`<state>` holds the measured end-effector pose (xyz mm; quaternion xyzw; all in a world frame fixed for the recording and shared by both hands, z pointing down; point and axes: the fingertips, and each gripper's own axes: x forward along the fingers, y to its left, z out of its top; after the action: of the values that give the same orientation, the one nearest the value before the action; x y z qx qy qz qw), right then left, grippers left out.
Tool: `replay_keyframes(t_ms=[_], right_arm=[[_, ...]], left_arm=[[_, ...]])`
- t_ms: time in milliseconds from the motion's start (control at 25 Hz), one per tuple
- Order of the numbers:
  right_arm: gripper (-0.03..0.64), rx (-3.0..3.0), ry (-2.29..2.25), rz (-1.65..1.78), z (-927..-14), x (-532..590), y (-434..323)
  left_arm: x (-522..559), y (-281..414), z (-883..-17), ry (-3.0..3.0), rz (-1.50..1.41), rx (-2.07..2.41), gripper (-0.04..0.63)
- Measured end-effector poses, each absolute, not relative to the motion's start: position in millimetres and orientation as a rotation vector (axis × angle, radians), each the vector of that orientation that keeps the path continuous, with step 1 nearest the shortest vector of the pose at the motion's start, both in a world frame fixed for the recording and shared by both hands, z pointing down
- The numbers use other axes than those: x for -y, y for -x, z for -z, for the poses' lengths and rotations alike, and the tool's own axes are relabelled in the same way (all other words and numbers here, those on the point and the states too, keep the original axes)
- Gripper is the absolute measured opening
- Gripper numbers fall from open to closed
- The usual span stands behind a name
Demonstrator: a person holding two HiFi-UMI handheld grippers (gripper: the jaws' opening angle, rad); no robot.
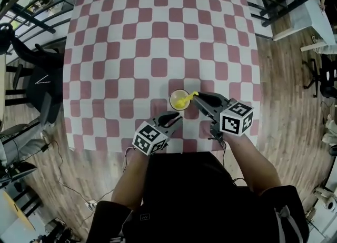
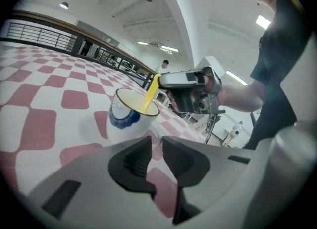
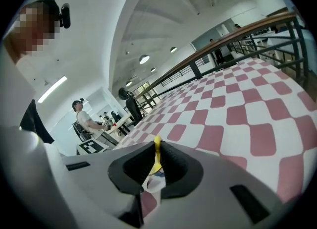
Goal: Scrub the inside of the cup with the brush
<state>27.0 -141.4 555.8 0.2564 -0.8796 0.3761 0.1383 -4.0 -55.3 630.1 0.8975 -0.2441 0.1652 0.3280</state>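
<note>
Right gripper (image 1: 196, 96) jaws clamped on yellow brush (image 1: 185, 100) inside cup (image 1: 174, 98), left gripper (image 1: 178, 115) jaws together beside cup.

a bench (image 1: 158, 26) covered in red-and-white checks stands on a wooden plank floor (image 1: 295, 131). a black chair (image 1: 31, 76) sits beside it. a barred railing (image 2: 37, 35) runs behind, under a white ceiling (image 2: 124, 0) with strip lights (image 2: 264, 21).
</note>
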Motion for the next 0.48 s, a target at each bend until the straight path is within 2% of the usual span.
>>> replay_keyframes(t_ms=[80, 480], right_arm=[[0.043, 2.545, -0.753, -1.080, -554.9, 138.7, -28.8], [0.043, 2.521, -0.829, -1.045, -551.0, 114.5, -42.3]], left_arm=[[55.7, 8.3, -633.5, -2.322, -0.502, 0.706, 0.077], [32.1, 2.0, -607.7, -2.306, -0.629, 0.808, 0.077]])
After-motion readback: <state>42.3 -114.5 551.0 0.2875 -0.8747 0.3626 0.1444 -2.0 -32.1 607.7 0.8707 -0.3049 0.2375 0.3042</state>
